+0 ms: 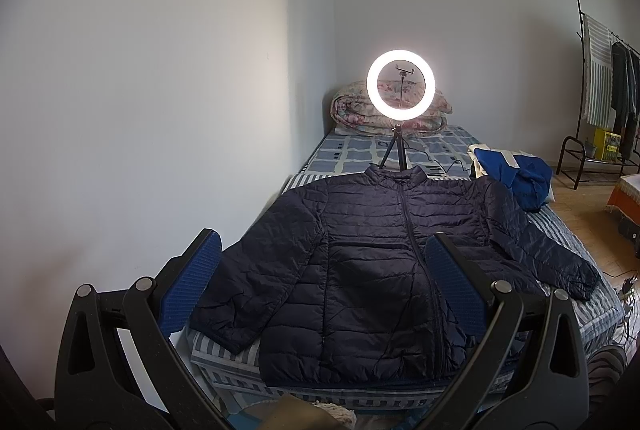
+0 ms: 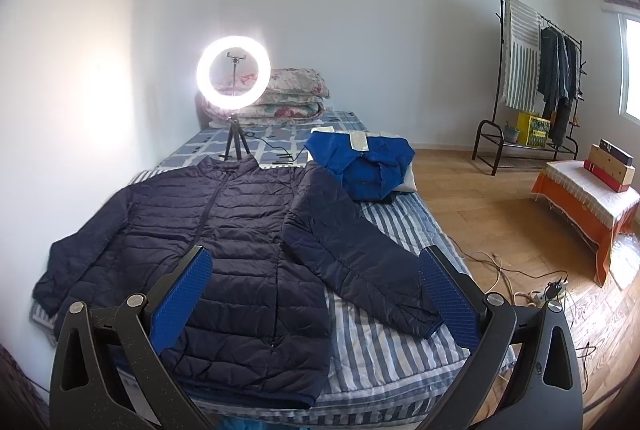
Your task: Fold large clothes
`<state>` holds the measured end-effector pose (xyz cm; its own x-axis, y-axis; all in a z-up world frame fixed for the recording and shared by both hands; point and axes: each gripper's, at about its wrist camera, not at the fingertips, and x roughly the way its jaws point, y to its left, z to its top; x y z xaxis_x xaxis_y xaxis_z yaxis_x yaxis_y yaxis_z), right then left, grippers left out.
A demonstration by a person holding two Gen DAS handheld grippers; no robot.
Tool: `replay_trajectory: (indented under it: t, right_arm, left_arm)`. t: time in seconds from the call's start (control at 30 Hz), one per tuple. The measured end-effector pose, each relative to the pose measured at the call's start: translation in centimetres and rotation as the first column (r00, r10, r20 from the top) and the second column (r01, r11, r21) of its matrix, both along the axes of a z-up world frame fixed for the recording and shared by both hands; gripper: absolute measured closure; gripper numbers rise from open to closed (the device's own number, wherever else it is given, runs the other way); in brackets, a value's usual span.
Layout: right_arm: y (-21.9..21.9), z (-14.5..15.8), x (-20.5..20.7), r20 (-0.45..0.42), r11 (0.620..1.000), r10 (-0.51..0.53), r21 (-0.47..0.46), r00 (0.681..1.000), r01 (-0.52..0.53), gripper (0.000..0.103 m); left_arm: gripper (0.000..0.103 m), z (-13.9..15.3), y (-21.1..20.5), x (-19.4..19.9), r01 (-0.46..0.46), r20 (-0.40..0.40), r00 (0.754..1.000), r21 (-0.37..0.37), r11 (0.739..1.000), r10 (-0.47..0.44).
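Jacket [image 1: 372, 270], a navy quilted puffer, lies spread flat and zipped on the striped bed [image 2: 384, 350], sleeves out to both sides. Left gripper [image 1: 320, 262] and right gripper [image 2: 316, 270] hover above its hem, fingers wide apart, holding nothing.

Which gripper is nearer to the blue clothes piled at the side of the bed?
Right. The right gripper hangs above the jacket's right sleeve, below the blue clothes; the left gripper hangs over the jacket's body.
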<state>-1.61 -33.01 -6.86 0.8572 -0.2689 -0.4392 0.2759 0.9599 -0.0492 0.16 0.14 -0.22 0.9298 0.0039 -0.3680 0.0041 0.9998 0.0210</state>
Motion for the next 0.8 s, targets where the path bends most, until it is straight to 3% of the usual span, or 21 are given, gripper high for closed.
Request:
replay_trajectory:
  t: [0.8]
  right_arm:
    - [1.1,0.0,1.3,-0.003,1.0,0.015,-0.004,1.0,-0.015,0.001]
  left_arm:
    - [0.0,-0.1,0.3,0.4,-0.008,-0.011,1.0,-0.001,1.0,0.008]
